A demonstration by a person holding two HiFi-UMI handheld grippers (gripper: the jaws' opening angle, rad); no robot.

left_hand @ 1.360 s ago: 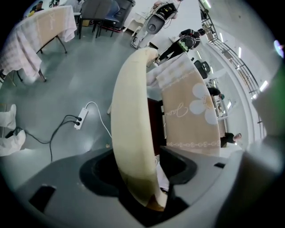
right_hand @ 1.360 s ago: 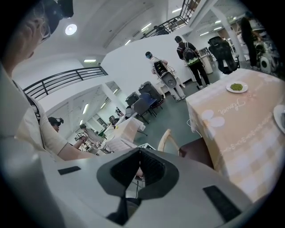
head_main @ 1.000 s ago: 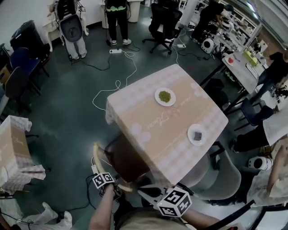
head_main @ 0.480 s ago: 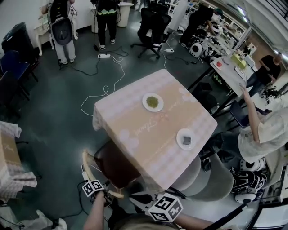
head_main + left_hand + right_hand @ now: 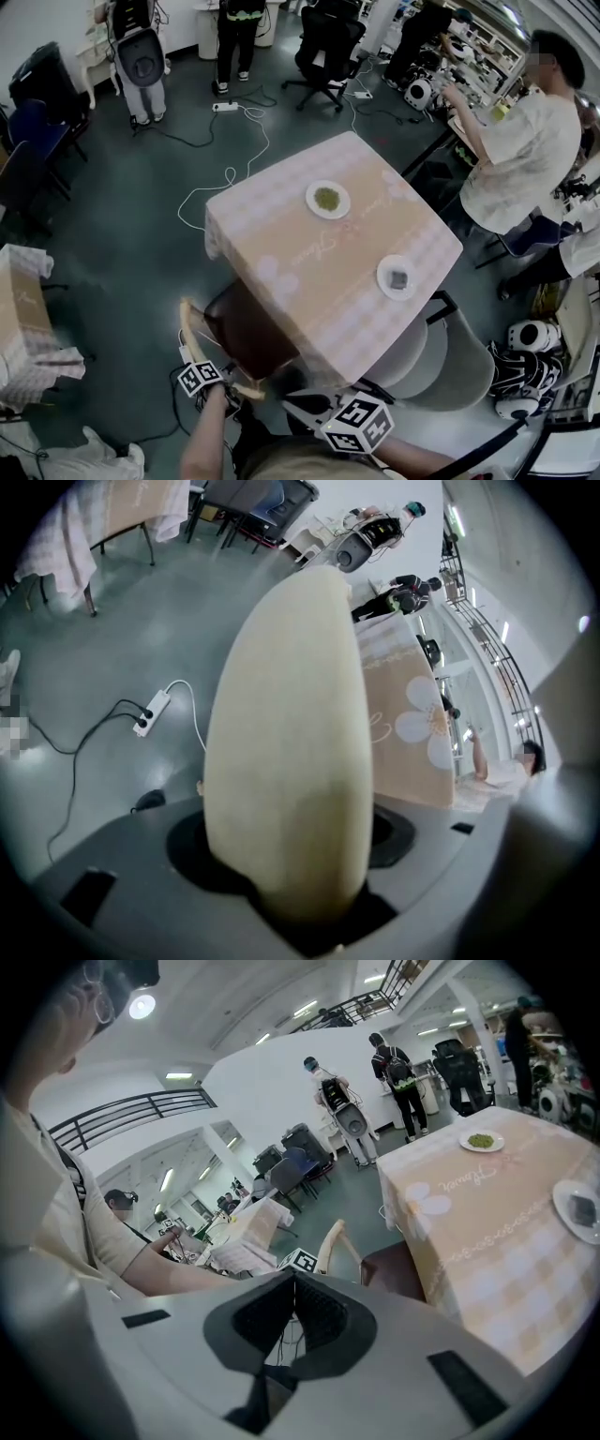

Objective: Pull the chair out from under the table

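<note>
Wooden chair (image 5: 248, 328): dark brown seat, cream backrest. Square tablecloth (image 5: 319, 267): peach centre, white-checked borders, white flower prints.

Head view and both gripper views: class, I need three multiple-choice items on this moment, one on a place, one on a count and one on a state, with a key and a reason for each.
1. Where is the plate of green food?
A. On the far half of the table, away from the person
B. On the floor
C. At the table's near edge

2. How many plates stand on the table?
A. One
B. Two
C. Four

3. What state is the left gripper in?
A. Open in the air
B. Lying on the table
C. Shut on the chair's pale backrest

Key:
1 A: in the head view it lies beyond the table's middle.
2 B: there is the green one plus a plate with a dark item.
3 C: in the left gripper view the backrest fills the space between its jaws.
</note>
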